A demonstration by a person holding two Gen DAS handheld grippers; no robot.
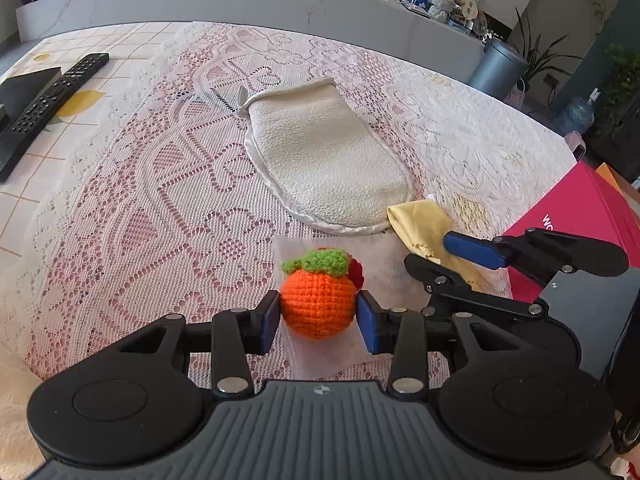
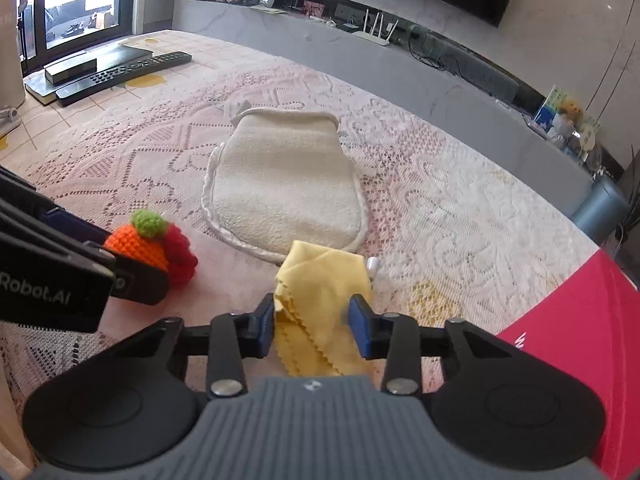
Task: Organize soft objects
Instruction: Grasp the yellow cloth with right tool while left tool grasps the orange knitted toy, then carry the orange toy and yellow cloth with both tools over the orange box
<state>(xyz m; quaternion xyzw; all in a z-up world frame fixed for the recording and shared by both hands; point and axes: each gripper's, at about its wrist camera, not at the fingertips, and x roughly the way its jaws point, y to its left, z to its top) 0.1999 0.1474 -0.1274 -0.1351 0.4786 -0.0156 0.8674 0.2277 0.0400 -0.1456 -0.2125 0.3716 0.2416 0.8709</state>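
Item 1, nearest: your left gripper (image 1: 318, 314) had its jaws pressed on the sides of the crocheted orange fruit (image 1: 318, 304), a red crochet piece (image 2: 180, 252) touching it behind. Risk: the yielding yarn could roll out of so narrow a pinch, or the red piece could drag along.

Item 2, just beside: your right gripper (image 2: 312, 324) straddled the folded yellow cloth (image 2: 320, 280); the jaws stood part-spread, one pad touching the cloth, the other blurred, so no firm grip was evident. Risk: closing on only the top fold would let the cloth unfurl.

Item 3, beyond: the cream mitt (image 1: 324, 156) lay flat on the lace tablecloth (image 1: 132, 184), its edge touching the cloth. Risk: snagging.

Item 4, far right: the red box (image 2: 580, 336), near enough to clip.
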